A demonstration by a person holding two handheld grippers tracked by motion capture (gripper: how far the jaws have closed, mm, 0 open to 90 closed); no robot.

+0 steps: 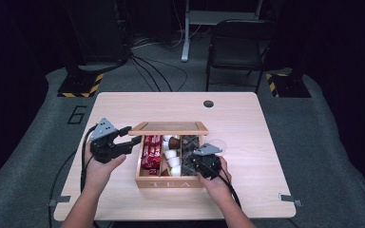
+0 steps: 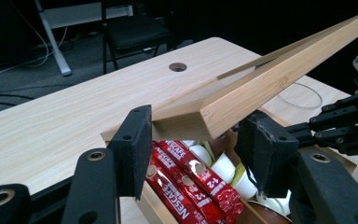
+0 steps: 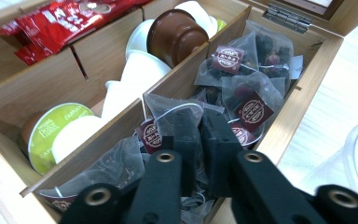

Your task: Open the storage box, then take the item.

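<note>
left gripper point(image 1: 123, 138) is clamping the lid point(image 2: 279, 74) to keep the tea box point(image 1: 168, 182) open, while right gripper point(image 3: 196, 140) is pinching a tea bag point(image 3: 177, 116) in the right compartment.

Your two grippers are matte black. The left gripper point(image 1: 132, 138) carries a grey three-cornered plate on top, dotted with small screws; the right gripper point(image 1: 196, 164) has the same grey plate. A black cable trails from each toward the table's near edge. Up close, your jaws are flat black bars with round brass-ringed pivot holes, ending in blocky pads point(image 2: 137, 140); one pad has a small screw hole. Forearms bare, no sleeves in view.
</note>
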